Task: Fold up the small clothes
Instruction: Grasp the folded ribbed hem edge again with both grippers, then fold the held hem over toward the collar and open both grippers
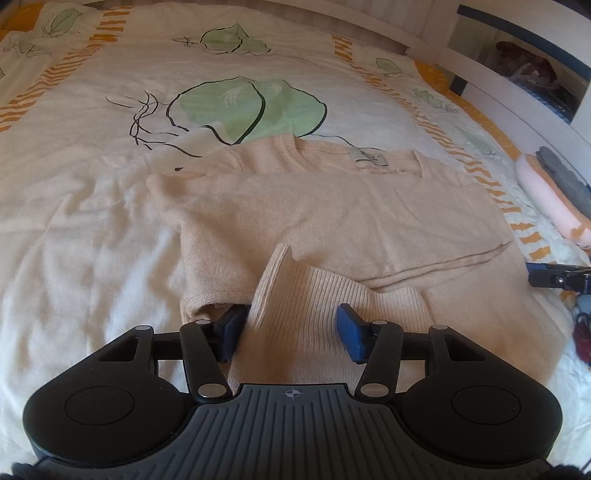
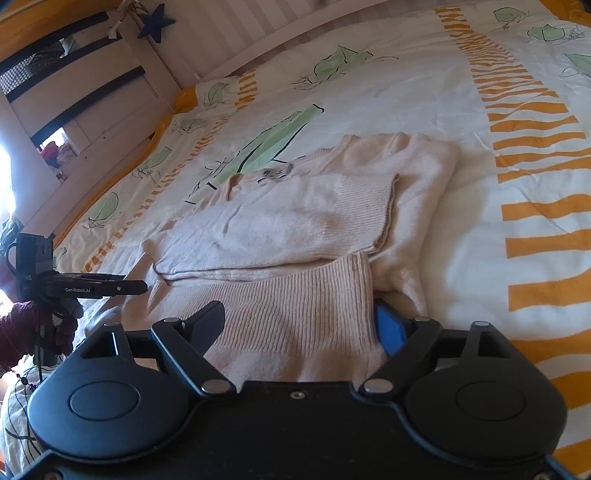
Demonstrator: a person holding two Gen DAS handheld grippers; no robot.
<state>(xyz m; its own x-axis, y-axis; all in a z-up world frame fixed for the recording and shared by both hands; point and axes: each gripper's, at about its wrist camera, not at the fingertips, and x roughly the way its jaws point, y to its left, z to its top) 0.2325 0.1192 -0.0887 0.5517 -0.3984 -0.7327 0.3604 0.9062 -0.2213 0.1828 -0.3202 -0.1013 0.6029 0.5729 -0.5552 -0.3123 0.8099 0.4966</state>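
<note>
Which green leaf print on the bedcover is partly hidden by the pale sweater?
The largest leaf print, just behind the sweater's collar: the knit covers its lower edge. The other leaves lie clear of it.

I saw a pale peach sweater [image 1: 332, 206] with a ribbed hem and a small white neck label [image 1: 369, 156]. It lay on a cream bedspread [image 1: 92, 240] printed with light green leaves outlined in black and bands of broken orange stripes. My left gripper [image 1: 291, 332] was black with dark blue pads, and my right gripper [image 2: 299, 325] was black with a bright blue pad on its right finger. At the far left hung a navy star [image 2: 157, 22] on a white slatted bed frame [image 2: 221, 29].
</note>
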